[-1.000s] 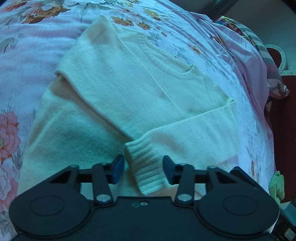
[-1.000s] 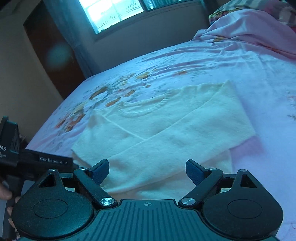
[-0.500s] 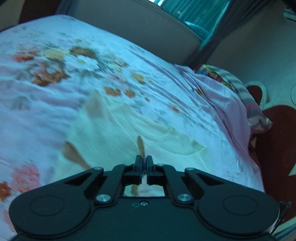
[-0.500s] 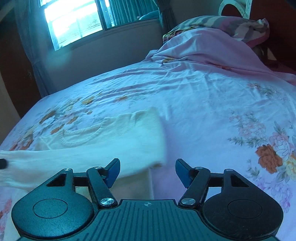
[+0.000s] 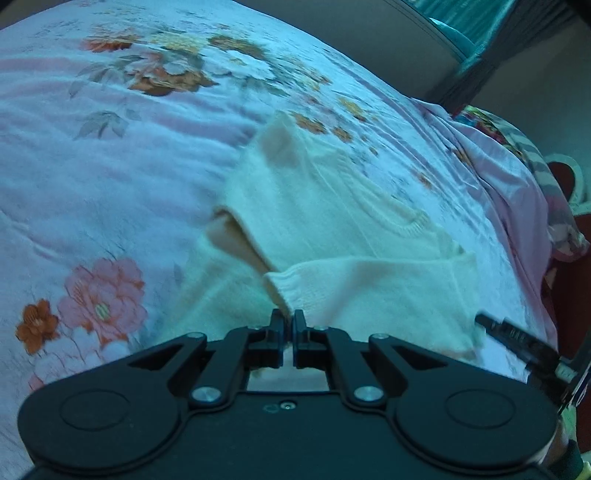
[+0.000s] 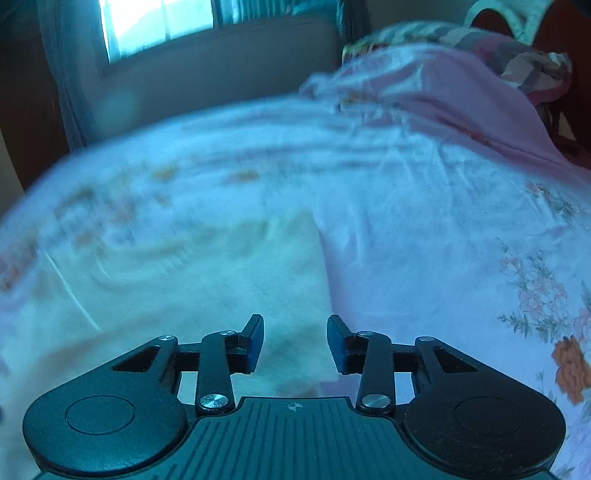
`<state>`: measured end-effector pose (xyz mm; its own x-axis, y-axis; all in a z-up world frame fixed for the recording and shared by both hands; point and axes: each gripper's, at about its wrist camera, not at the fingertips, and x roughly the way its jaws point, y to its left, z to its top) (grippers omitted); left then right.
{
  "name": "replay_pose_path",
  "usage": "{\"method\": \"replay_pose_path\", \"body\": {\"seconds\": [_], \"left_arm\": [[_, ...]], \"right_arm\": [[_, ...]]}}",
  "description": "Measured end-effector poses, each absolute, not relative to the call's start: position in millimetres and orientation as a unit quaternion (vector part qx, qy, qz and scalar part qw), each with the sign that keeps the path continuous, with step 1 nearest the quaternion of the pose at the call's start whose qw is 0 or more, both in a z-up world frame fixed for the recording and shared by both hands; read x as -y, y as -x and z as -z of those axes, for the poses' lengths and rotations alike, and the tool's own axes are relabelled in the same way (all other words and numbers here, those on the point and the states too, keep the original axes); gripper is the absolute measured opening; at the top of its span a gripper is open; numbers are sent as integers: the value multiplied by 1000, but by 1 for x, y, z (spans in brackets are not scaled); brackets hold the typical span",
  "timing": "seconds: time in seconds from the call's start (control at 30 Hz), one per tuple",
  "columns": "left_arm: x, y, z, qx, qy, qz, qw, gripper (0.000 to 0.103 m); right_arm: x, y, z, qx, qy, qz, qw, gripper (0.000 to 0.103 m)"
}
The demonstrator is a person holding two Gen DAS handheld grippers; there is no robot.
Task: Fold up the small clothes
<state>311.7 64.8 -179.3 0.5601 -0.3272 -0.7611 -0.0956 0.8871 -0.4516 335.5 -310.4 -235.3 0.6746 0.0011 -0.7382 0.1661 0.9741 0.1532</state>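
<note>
A cream knit sweater (image 5: 332,221) lies flat on the bed with its sleeves folded across the body. My left gripper (image 5: 290,322) is shut on the ribbed cuff (image 5: 280,291) of one sleeve, which it holds just off the body. The right wrist view is blurred. There my right gripper (image 6: 295,334) hangs over the sweater's (image 6: 221,288) right edge with its jaws closing. Cream fabric shows in the gap, and the pads stand clear of it. Part of the right gripper's body (image 5: 517,341) shows at the right of the left wrist view.
The bed is covered by a pink floral sheet (image 5: 110,166). A crumpled pink blanket (image 6: 461,96) and a striped pillow (image 6: 524,62) lie at the head, by a dark red headboard (image 5: 569,288). A wall with a window (image 6: 155,29) runs along the far side.
My left gripper shut on the sleeve cuff and drew it up and back. My right gripper swung right to the sweater's side edge, and its jaws narrowed.
</note>
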Motion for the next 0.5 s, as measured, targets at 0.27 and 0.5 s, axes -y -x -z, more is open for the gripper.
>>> {"method": "replay_pose_path", "body": {"seconds": [0.27,0.5], "left_arm": [[-73,-315,190,-476,245,55,843,2],[-76,-312,196,-482,223,46,846,2]], "right_arm": [[337,-338,248,-412,-173,21,894,23],[344,-326,224,-368,-164,44,914,23]]}}
